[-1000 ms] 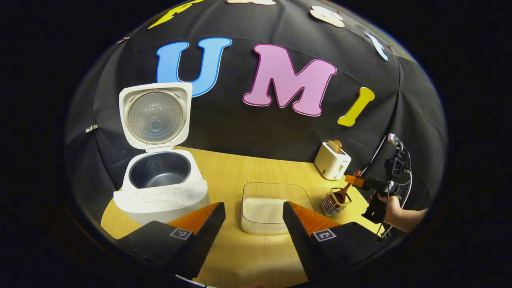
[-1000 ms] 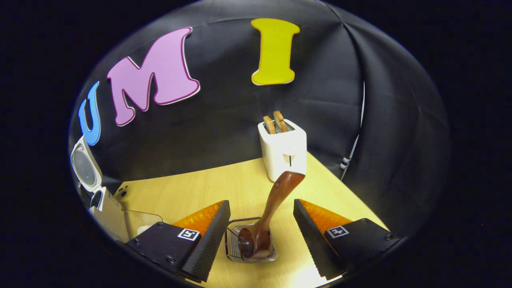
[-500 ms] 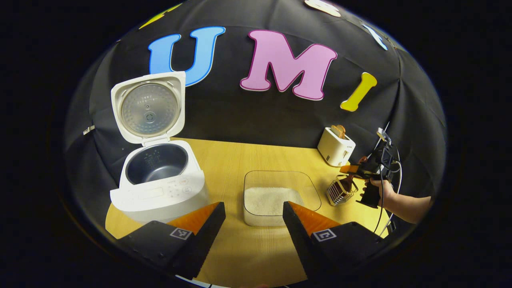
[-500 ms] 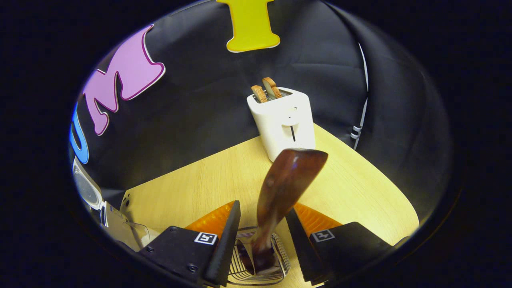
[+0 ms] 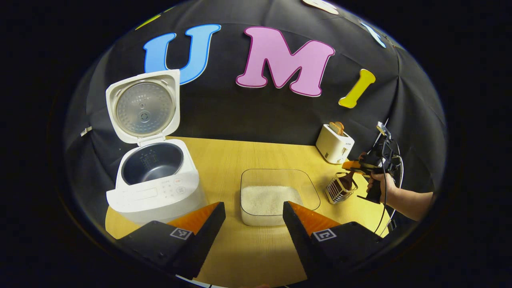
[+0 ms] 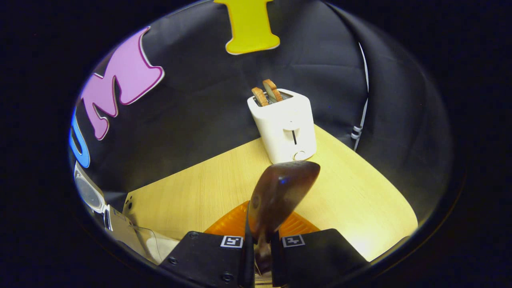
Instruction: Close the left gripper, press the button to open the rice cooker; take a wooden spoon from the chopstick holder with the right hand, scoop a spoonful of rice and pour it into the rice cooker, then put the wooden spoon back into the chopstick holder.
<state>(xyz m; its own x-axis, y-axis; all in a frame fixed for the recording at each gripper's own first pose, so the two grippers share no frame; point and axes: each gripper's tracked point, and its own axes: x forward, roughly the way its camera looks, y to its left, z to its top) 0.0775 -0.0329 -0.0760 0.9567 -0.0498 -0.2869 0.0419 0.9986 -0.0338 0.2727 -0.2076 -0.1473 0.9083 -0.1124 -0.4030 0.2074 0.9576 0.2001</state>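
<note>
Squeezing the handle of the wooden spoon between its two fingers, the right gripper has its jaws pressed together on the spoon. In the right gripper view the spoon's handle sticks up toward the far side, and behind it stands a white toaster with two slices of bread in its slots. The toaster sits at the far edge of the wooden table.

In the left gripper view the same right gripper is seen far off on the right, held by a person's hand. It sits over the chopstick holder, a small wire basket, and the spoon's bowl end is down inside the basket.

The left gripper is low and near, with its jaws wide apart and nothing between them. Just past it is a clear box of rice in the middle of the table. On the left sits the white rice cooker with its lid standing up open and its dark inner pot showing. The toaster is on the far right, near the holder
</note>
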